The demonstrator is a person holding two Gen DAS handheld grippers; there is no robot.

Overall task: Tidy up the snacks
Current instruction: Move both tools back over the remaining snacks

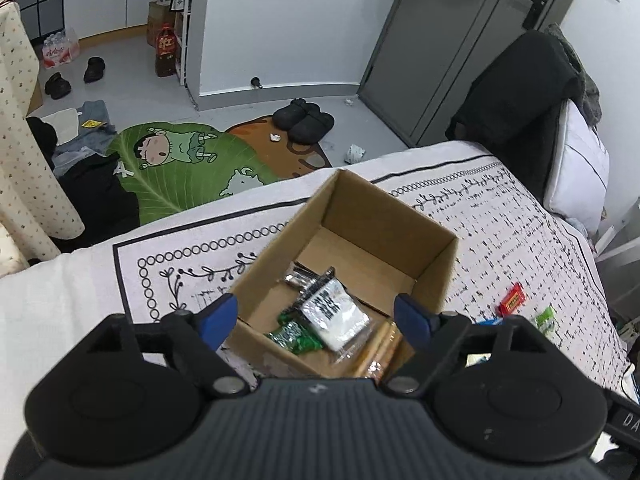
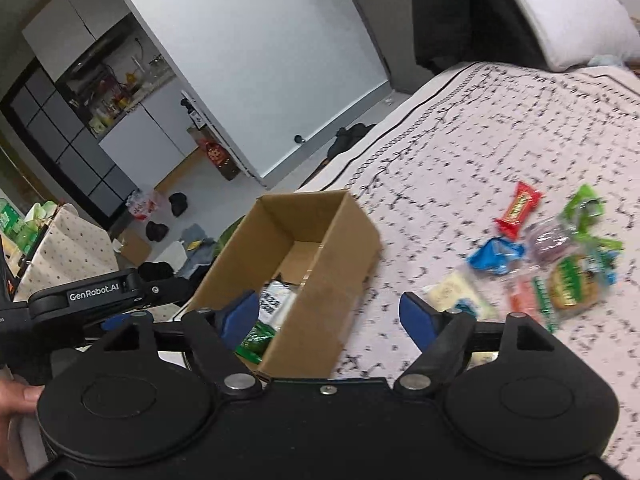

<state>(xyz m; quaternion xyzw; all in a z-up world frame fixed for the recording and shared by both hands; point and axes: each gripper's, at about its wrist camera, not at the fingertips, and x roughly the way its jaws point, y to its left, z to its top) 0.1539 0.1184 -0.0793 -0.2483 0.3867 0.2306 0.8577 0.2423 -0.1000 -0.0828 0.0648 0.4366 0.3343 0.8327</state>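
Observation:
An open cardboard box (image 1: 384, 216) (image 2: 344, 280) stands on the patterned bed cover. Inside lie a white packet (image 1: 336, 312) (image 2: 276, 300), a green packet (image 1: 296, 336) (image 2: 256, 340), a silver wrapper (image 1: 298, 278) and a tan clear-wrapped snack (image 1: 380, 348). My left gripper (image 1: 320, 318) hangs open over the box's near end, with nothing between its blue pads. My right gripper (image 2: 334, 318) is open above the box's right wall and holds nothing. Loose snacks lie on the cover to the right: a red bar (image 2: 518, 210) (image 1: 511, 300), a blue packet (image 2: 496, 256), and green packets (image 2: 582, 204) (image 1: 546, 318).
The bed cover (image 1: 500, 232) ends at an edge beyond the box, with floor, a green mat (image 1: 180, 164) and black slippers (image 1: 304, 120) below. A pillow (image 2: 572, 12) lies at the bed's head. A hand (image 2: 16, 400) and the left gripper's body (image 2: 92, 296) show in the right wrist view.

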